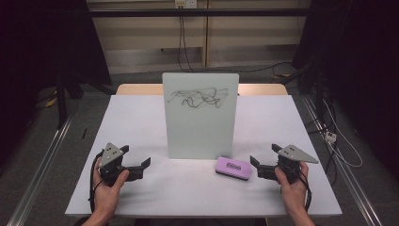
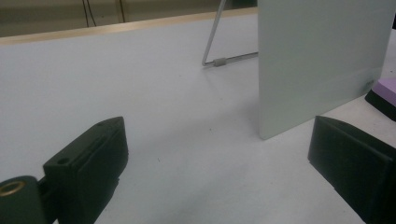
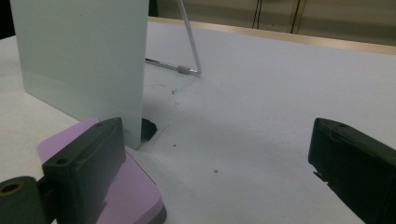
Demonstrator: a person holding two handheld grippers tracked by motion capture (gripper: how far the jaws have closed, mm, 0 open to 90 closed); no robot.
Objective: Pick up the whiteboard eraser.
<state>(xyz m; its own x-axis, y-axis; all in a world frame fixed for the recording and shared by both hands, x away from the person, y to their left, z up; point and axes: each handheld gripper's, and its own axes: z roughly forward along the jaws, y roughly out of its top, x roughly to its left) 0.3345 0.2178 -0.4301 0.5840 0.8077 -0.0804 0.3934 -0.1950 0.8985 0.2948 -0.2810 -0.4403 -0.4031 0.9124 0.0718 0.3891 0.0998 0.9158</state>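
Purple eraser (image 1: 233, 168) lies flat on the table (image 1: 188, 193), just in front of the whiteboard's (image 1: 200, 115) right bottom corner. Right gripper (image 1: 262, 160) sits near it, jaws wide apart, nothing btwn them. Left gripper (image 1: 136, 157) well apart, jaws also spread, empty.

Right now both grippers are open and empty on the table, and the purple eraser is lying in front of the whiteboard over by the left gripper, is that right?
Not quite. The purple eraser lies by the right gripper, not the left gripper, as the high view shows. The rest holds: both are open and empty, and it lies in front of the whiteboard.
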